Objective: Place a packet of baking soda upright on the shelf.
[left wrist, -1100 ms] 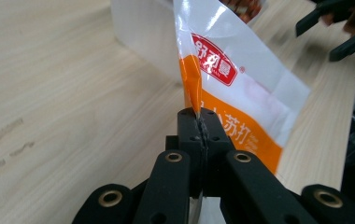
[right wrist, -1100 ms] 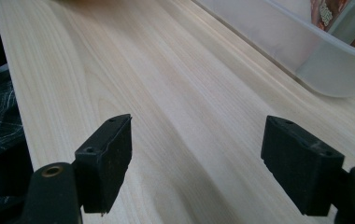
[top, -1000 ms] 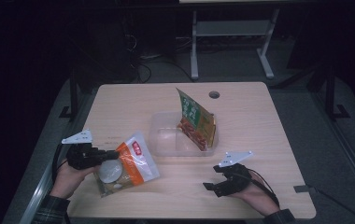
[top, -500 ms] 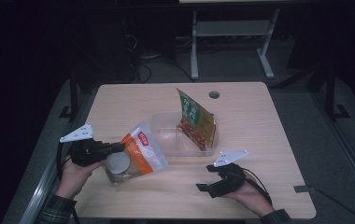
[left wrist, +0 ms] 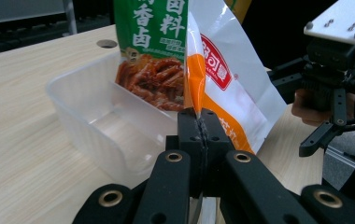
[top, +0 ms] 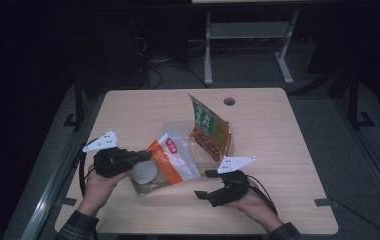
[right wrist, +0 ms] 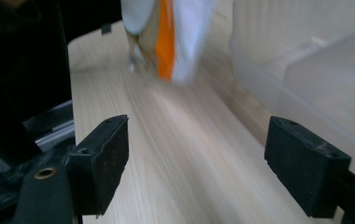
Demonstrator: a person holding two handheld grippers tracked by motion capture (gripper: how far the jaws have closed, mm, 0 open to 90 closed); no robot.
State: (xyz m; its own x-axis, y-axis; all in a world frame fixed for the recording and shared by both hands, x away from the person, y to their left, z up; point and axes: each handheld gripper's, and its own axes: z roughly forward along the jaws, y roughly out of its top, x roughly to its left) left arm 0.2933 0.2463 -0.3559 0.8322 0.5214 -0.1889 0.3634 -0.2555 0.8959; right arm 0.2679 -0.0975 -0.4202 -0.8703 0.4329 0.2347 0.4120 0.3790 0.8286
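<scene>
The left tongs (left wrist: 198, 122) pinched the crinkly orange-and-white packet (top: 165, 162) by its sealed edge, lifted beside the clear plastic tub (left wrist: 96, 126); best to carry it level over the rim. The right tongs (right wrist: 196, 163) gaped empty above the wood-grain desk (top: 288, 130). A glossy green packet (top: 209, 127) leaned in the tub.

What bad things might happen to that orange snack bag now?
The left hand-held gripper pinches only the thin edge of the orange and white bag, so it might slip and drop onto the table. The green bag stands tilted in the clear plastic box, so a bump from the orange one could topple it.
</scene>
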